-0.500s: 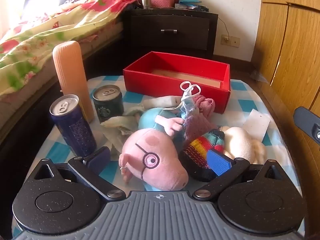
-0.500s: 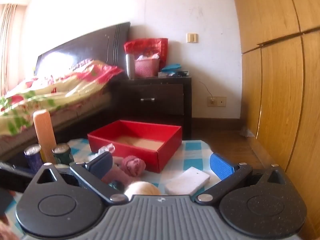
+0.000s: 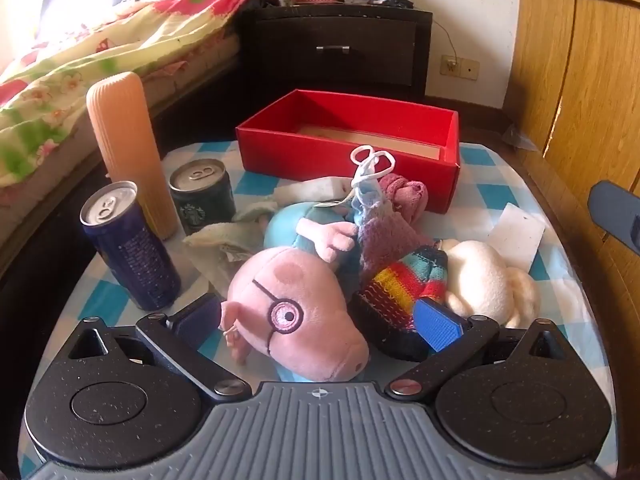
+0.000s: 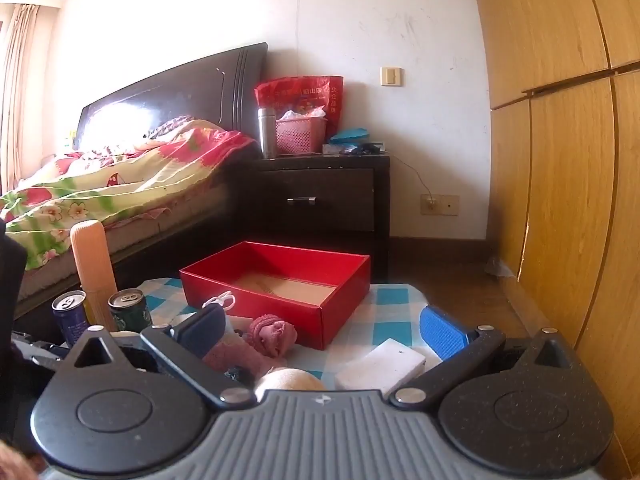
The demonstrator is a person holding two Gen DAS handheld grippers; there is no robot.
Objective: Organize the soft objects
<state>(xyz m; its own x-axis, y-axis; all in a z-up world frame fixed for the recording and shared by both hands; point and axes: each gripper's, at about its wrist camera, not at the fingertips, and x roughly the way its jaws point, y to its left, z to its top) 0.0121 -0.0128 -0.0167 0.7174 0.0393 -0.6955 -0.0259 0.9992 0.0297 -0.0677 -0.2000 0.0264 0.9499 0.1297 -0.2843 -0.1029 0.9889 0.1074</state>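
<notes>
Centrally, pink pig plush (image 3: 296,312), red box (image 3: 348,152) behind

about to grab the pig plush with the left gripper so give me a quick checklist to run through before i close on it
1. Left gripper jaws open: ok, both pads stand wide apart.
2. Pink pig plush between the left pads: ok, its head lies in the gap, no pad pressing on it.
3. Plush free of neighbours: not ok, the striped knit piece lies against it and a mask is draped over the pile.
4. Red box ready: ok, open top, nothing seen inside.
5. Blue can clear of the left pad: cannot tell, it stands close.
6. Right gripper out of the way: ok, open, holding nothing.
</notes>
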